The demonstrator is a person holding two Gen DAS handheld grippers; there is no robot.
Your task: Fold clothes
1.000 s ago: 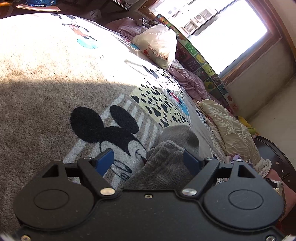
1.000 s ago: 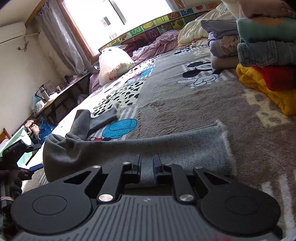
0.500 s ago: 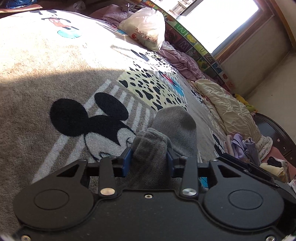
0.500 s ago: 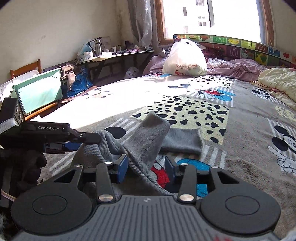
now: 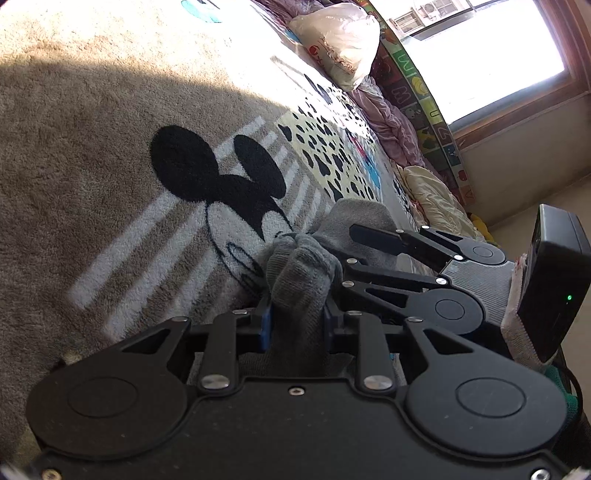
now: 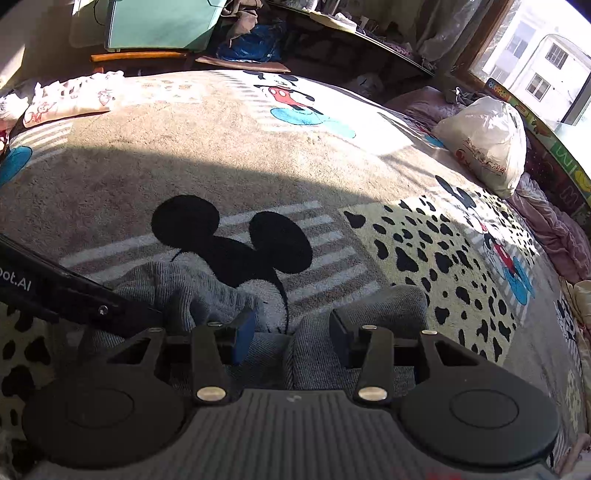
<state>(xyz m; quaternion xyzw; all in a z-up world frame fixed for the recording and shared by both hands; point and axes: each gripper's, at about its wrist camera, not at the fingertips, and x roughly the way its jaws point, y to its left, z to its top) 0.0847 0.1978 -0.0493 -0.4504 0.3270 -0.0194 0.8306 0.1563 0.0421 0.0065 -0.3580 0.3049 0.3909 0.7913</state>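
A grey knitted garment [image 5: 301, 284] lies bunched on the Mickey Mouse blanket [image 5: 110, 147]. My left gripper [image 5: 297, 323] is shut on a fold of it, and the cloth bulges up between the blue pads. Just to the right, my right gripper [image 5: 356, 251] hovers over the same garment with its fingers apart. In the right wrist view my right gripper [image 6: 291, 334] is open, with the grey garment [image 6: 314, 354] lying under and between its fingers but not pinched. A finger of the left gripper [image 6: 74, 295] reaches in from the left onto the bunched cloth.
A full white plastic bag [image 6: 484, 147] sits at the bed's far side near the window, with pink bedding [image 6: 557, 229] beside it. A folded white printed garment [image 6: 62, 98] lies at the far left edge. A green box [image 6: 159, 22] and a cluttered shelf stand beyond the bed.
My left gripper went from open to shut on the grey fold. My right gripper let go of the garment's hem, opened, and swung across to beside the left one.
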